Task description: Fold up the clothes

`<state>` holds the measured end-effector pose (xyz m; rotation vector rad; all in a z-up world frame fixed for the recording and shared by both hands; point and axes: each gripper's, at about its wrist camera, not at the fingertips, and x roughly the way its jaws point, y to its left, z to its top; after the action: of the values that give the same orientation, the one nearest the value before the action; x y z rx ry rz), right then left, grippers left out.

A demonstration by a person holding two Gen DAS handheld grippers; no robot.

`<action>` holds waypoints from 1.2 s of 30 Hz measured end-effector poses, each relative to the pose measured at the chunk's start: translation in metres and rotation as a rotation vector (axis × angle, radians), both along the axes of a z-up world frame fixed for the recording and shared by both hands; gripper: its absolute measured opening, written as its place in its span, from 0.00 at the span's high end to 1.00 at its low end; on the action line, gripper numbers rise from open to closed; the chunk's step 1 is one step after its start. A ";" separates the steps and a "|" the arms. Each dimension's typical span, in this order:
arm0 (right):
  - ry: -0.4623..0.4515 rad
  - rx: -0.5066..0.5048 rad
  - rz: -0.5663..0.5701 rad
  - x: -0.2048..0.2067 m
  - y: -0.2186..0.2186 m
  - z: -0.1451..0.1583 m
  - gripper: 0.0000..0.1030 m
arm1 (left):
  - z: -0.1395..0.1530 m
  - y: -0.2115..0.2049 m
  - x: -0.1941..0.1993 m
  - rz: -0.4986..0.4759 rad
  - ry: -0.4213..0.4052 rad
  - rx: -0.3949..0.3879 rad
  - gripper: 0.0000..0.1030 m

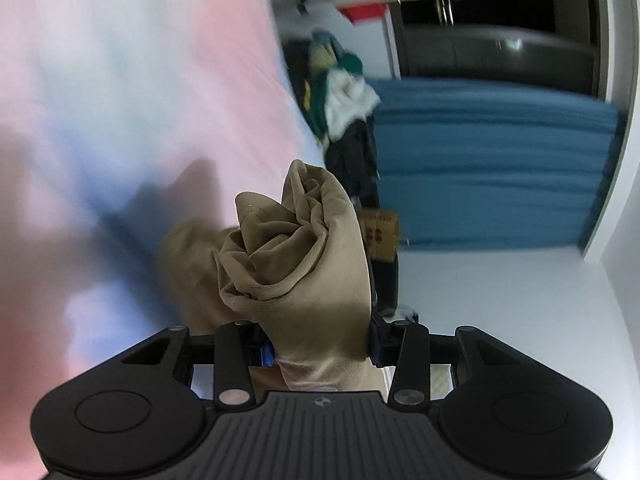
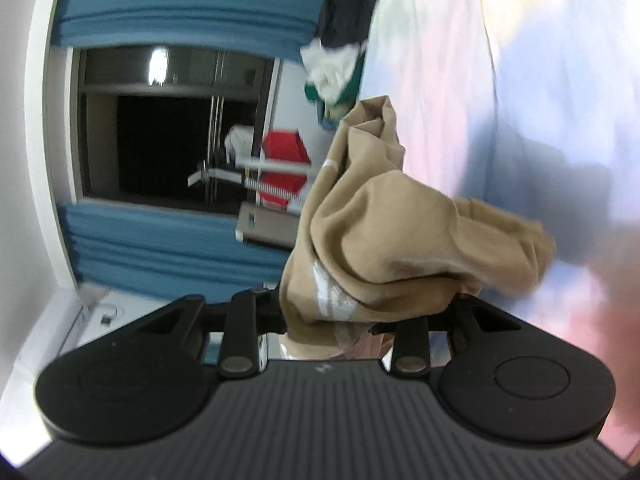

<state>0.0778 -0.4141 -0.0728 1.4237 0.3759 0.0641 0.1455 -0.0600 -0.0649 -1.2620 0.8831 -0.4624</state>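
Observation:
A tan garment (image 1: 304,248) is bunched up between the jaws of my left gripper (image 1: 320,348), which is shut on it; the cloth hides both fingertips. In the right wrist view the same tan garment (image 2: 384,240), with a white print near its lower edge, is pinched in my right gripper (image 2: 360,320), also shut on it. The cloth hangs in front of a pastel pink, blue and white bedsheet (image 1: 120,100) (image 2: 540,100), which is blurred. Both views are tilted sideways.
A pile of other clothes (image 1: 340,92) (image 2: 340,60), green, white and dark, lies at the sheet's edge. Behind are blue curtains (image 1: 492,160) (image 2: 180,0), a dark window (image 2: 160,148), a red item (image 2: 286,168) on a rack and a cardboard box (image 1: 380,236).

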 end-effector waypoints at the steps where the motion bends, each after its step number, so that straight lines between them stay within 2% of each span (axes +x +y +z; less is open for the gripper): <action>1: -0.004 -0.003 -0.016 0.003 -0.013 0.007 0.64 | 0.005 -0.021 0.017 -0.022 -0.001 0.001 0.58; 4: -0.016 -0.012 -0.065 0.014 -0.052 0.026 0.64 | 0.014 -0.089 0.068 -0.097 -0.028 0.022 0.58; 6: -0.025 -0.020 -0.102 0.035 -0.090 0.030 0.64 | 0.017 -0.133 0.100 -0.152 -0.059 0.050 0.58; 8: -0.013 -0.034 -0.135 0.053 -0.129 0.029 0.64 | 0.012 -0.172 0.132 -0.201 -0.074 0.041 0.58; 10: -0.010 -0.056 -0.157 0.068 -0.155 0.023 0.64 | 0.003 -0.204 0.155 -0.238 -0.084 0.037 0.58; 14: -0.030 -0.136 -0.196 0.090 -0.192 0.002 0.64 | -0.031 -0.243 0.175 -0.285 -0.174 0.071 0.58; 15: -0.019 -0.165 -0.194 0.093 -0.195 -0.007 0.64 | -0.045 -0.246 0.176 -0.292 -0.179 0.091 0.58; 17: 0.034 -0.208 -0.175 0.097 -0.201 -0.032 0.64 | -0.080 -0.244 0.175 -0.305 -0.139 0.107 0.58; 20: 0.123 -0.197 -0.133 0.092 -0.196 -0.078 0.64 | -0.123 -0.233 0.167 -0.338 -0.071 0.163 0.58; 24: 0.195 -0.163 -0.089 0.068 -0.179 -0.126 0.64 | -0.148 -0.217 0.147 -0.390 -0.104 0.218 0.57; 26: 0.211 -0.141 -0.090 0.057 -0.175 -0.144 0.63 | -0.152 -0.216 0.144 -0.409 -0.133 0.226 0.56; 28: 0.204 -0.092 -0.112 0.043 -0.172 -0.156 0.64 | -0.146 -0.217 0.136 -0.409 -0.145 0.269 0.55; 30: 0.211 -0.057 -0.123 0.038 -0.171 -0.158 0.63 | -0.138 -0.219 0.129 -0.413 -0.153 0.318 0.42; 33: 0.279 -0.065 -0.134 0.035 -0.167 -0.141 0.54 | -0.108 -0.227 0.112 -0.465 -0.208 0.425 0.22; 36: 0.341 -0.122 -0.137 0.030 -0.160 -0.110 0.47 | -0.073 -0.234 0.095 -0.508 -0.274 0.533 0.16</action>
<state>0.1076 -0.5737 -0.1829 1.3355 0.5509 -0.3121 0.2406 -0.2942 -0.1381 -0.4659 1.0049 -0.7233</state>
